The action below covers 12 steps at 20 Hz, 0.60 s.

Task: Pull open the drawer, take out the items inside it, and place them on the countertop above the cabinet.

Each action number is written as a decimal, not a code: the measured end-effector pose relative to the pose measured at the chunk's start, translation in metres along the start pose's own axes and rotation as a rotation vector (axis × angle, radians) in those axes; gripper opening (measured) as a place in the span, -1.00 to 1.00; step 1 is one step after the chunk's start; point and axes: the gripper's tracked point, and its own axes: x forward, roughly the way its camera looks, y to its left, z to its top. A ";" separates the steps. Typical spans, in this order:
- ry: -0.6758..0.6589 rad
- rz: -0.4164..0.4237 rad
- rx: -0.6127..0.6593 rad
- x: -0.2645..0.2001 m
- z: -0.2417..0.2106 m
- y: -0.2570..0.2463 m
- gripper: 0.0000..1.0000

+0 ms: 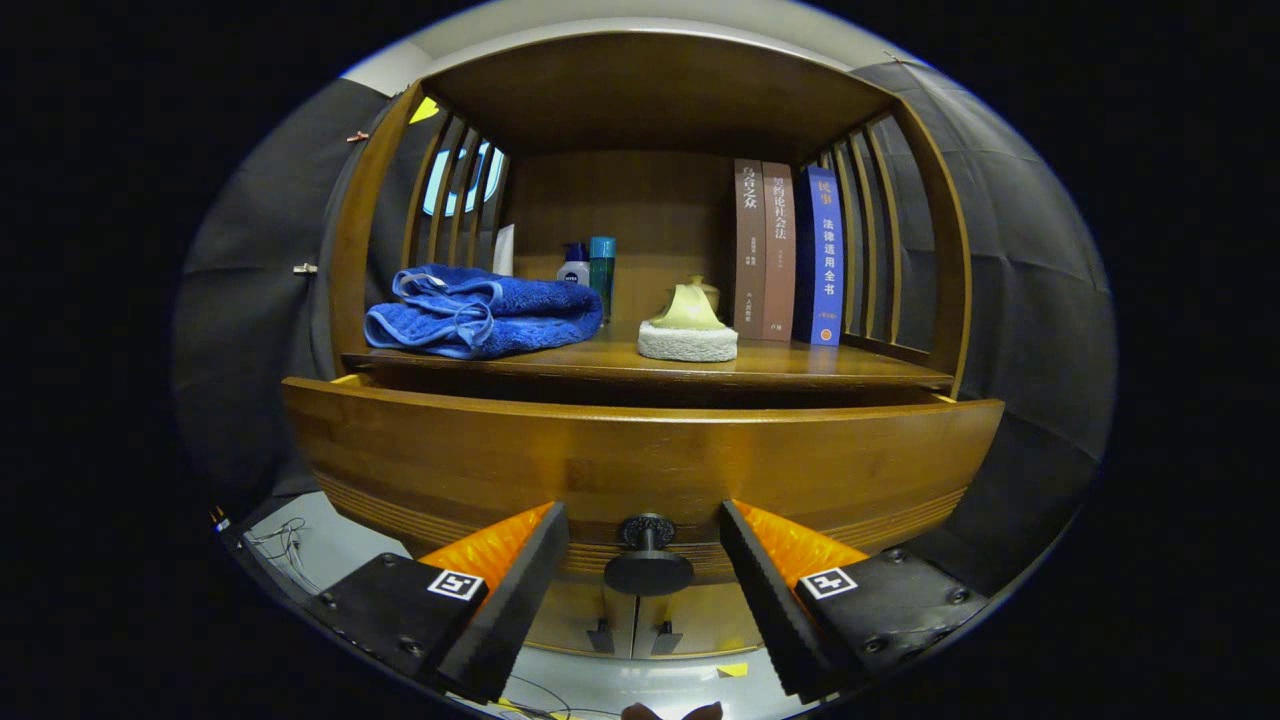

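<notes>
Tool (645, 560) fingers spread wide, drawer knob (647, 560) centred between them untouched, drawer front (640, 455) partly out below the worktop (780, 362)

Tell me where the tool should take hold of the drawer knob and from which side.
Grip the drawer knob on its narrow stem, behind the round flat cap, coming straight in from the front. The tool is open with a finger on each side of the knob, neither touching it. The cap is wider than the stem, so closed fingers would likely catch behind it when pulling the drawer further out.
</notes>
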 end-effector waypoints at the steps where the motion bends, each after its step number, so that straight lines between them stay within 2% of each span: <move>1: 0.002 0.000 0.001 0.005 0.000 0.000 0.98; 12: 0.036 -0.006 0.001 0.043 0.010 0.004 0.98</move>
